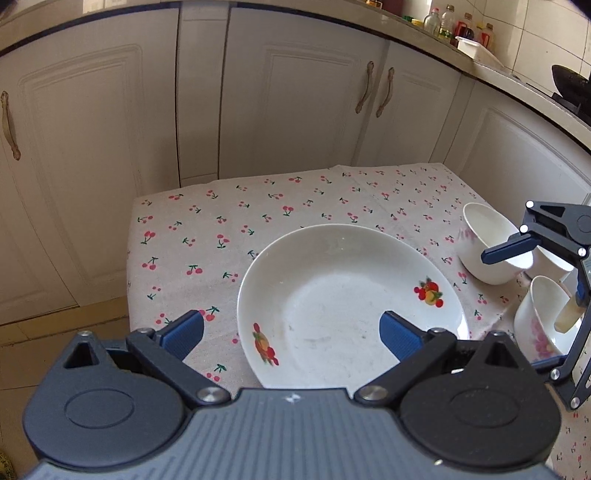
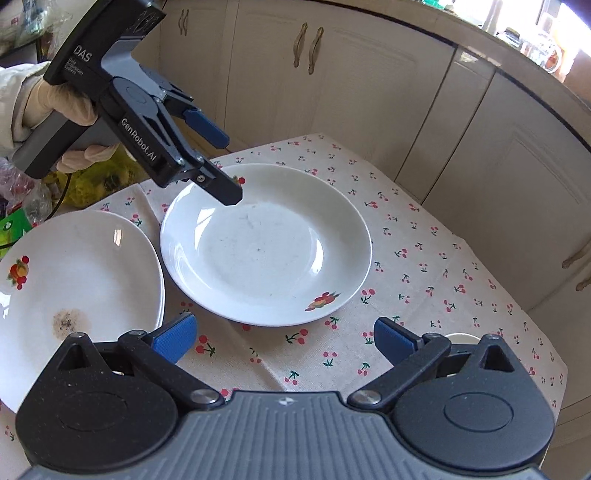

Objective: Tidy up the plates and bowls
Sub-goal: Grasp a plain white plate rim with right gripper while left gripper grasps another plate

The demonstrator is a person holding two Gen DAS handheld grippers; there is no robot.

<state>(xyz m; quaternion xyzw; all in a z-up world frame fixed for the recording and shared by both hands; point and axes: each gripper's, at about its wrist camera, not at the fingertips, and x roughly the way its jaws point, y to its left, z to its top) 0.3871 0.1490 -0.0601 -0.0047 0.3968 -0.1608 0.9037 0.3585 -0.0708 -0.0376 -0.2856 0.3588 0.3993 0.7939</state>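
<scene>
A white plate with fruit prints (image 1: 351,302) lies on the cherry-print tablecloth (image 1: 221,221); it also shows in the right wrist view (image 2: 266,243). My left gripper (image 1: 291,334) is open, hovering above the plate's near rim; it shows in the right wrist view (image 2: 227,168) over that plate's far left edge. A stack of white plates (image 2: 74,280) with a brown stain sits left of it. Three white bowls (image 1: 491,243) (image 1: 539,317) (image 1: 554,264) stand at the right. My right gripper (image 2: 284,338) is open and empty; it shows above the bowls (image 1: 535,273).
White kitchen cabinets (image 1: 295,110) stand close behind the table. The countertop above holds bottles (image 1: 447,24) and a black wok (image 1: 570,83). Plastic bags (image 2: 29,184) lie beyond the table's left side. The cloth's far part (image 1: 258,206) is bare.
</scene>
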